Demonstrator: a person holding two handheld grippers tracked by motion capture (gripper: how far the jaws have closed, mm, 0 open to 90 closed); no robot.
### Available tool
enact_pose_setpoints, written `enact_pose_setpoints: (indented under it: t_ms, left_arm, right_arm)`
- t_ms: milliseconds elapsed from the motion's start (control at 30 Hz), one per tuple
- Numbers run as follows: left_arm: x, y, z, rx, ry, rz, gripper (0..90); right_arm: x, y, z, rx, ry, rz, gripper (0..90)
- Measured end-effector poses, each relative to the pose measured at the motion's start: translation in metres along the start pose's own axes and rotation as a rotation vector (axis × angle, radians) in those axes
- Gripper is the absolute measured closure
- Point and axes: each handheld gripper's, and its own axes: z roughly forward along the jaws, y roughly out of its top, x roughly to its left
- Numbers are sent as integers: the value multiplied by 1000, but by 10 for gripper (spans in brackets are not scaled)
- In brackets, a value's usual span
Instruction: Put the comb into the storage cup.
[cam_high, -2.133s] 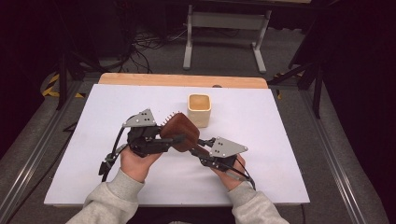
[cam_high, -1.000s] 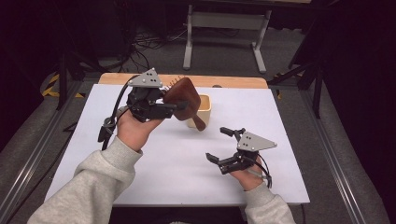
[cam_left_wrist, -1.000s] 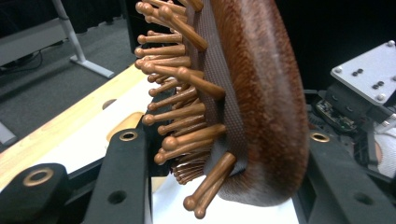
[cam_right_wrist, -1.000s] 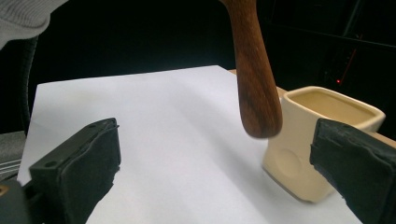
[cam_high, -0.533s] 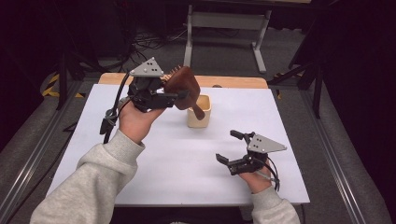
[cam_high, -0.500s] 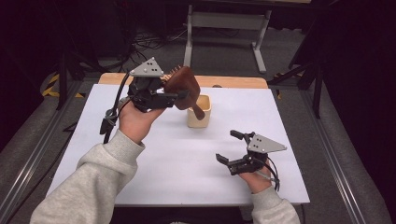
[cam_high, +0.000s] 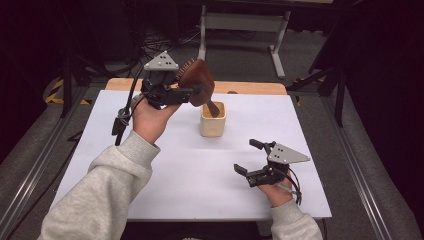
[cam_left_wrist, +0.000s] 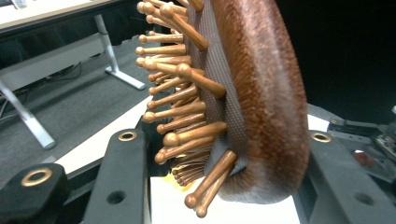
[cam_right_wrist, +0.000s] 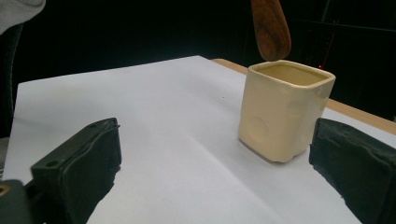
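A brown wooden hairbrush (cam_high: 199, 82) with peg bristles (cam_left_wrist: 180, 98) is held in the air by my left gripper (cam_high: 192, 91), which is shut on its head. The brush handle (cam_right_wrist: 271, 29) points down, its tip just above the mouth of a cream square cup (cam_high: 213, 119) standing at the table's middle back. That cup (cam_right_wrist: 282, 109) stands upright in the right gripper view. My right gripper (cam_high: 249, 157) rests low over the table at the front right, open, with nothing between its jaws.
The table is covered by a white sheet (cam_high: 190, 165), with a wooden edge (cam_high: 250, 87) along the back. A metal stand (cam_high: 242, 22) and cables lie on the floor beyond. A dark frame rail (cam_high: 350, 145) runs along the right side.
My left gripper has lifted the brush from near the table and carried it back, turning the handle down over the cup. My right gripper let go, opened and drew back to the front right.
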Motion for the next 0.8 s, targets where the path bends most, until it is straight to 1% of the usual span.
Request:
enact_pose_setpoints:
  t_ms: [33, 133, 167, 200, 233, 333, 367, 533, 633, 667, 800]
  left_arm:
    - [1, 0, 2, 1, 2, -5, 553]
    - [4, 1, 6, 4, 18, -1, 552]
    - [4, 0, 8, 3, 22, -7, 552]
    - [5, 0, 9, 3, 24, -8, 552]
    - [5, 0, 9, 3, 24, -8, 552]
    - [9, -1, 13, -4, 30, -26, 552]
    - [10, -1, 13, -2, 33, -22, 552]
    - [12, -2, 21, -7, 41, -44, 552]
    - [14, -3, 26, 1, 48, -41, 551]
    - [15, -3, 28, -4, 48, -41, 551]
    - [17, -5, 33, -2, 52, -56, 551]
  right_arm:
    - [0, 0, 0, 2, -1, 0, 29]
    - [0, 0, 0, -1, 2, 1, 29]
    - [0, 0, 0, -2, 2, 1, 29]
    - [0, 0, 0, -9, 9, 5, 29]
    - [0, 0, 0, -12, 11, 7, 29]
    - [0, 0, 0, -10, 10, 7, 29]
    - [0, 0, 0, -12, 10, 7, 29]
    - [0, 0, 0, -16, 12, 8, 29]
    - [0, 0, 0, -16, 11, 7, 29]
    - [0, 0, 0, -16, 11, 7, 29]
    - [0, 0, 0, -19, 13, 8, 29]
